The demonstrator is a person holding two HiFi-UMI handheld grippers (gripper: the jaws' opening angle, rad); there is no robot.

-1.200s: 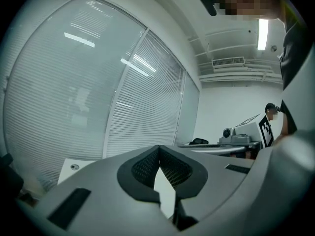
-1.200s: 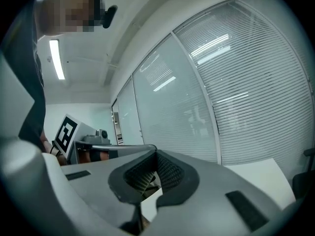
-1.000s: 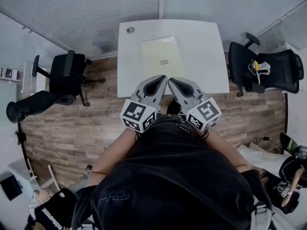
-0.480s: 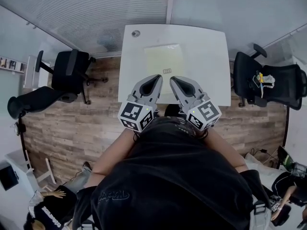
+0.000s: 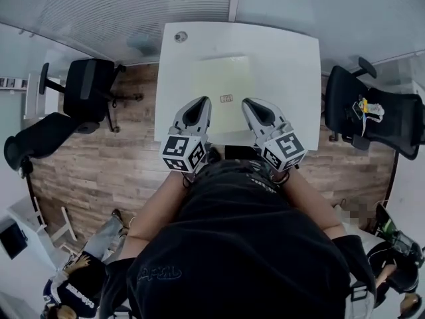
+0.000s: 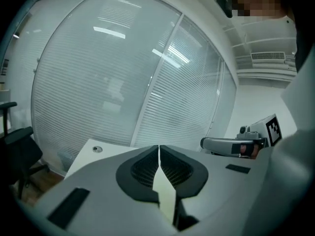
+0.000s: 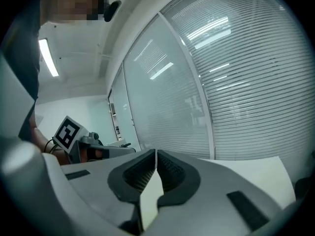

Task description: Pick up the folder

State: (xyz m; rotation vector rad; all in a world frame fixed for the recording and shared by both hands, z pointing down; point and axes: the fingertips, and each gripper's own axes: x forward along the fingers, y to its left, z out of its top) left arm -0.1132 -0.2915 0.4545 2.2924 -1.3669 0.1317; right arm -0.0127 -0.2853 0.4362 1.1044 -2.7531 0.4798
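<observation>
A pale yellow folder [image 5: 228, 82] lies flat on the white table [image 5: 292, 58], a small label near its front edge. My left gripper [image 5: 199, 103] is over the table's front part, just left of the folder's near corner, jaws shut with nothing between them. My right gripper [image 5: 253, 104] is beside it, near the folder's front right corner, also shut and empty. In the left gripper view the shut left gripper [image 6: 159, 149] points over the table [image 6: 93, 150]; a sliver of the folder [image 6: 165, 193] shows below the jaws. The right gripper view shows the right gripper [image 7: 156, 154] shut likewise.
A small round fitting [image 5: 180, 36] sits in the table's far left corner. Black office chairs stand at the left [image 5: 86, 92] and right [image 5: 372, 111] of the table; the right one holds small objects. Frosted glass blinds [image 5: 133, 12] run behind the table. Wooden floor lies around.
Both grippers have moved forward and down over the table's front edge, toward the folder, and have spread a little apart. Both stayed shut.
</observation>
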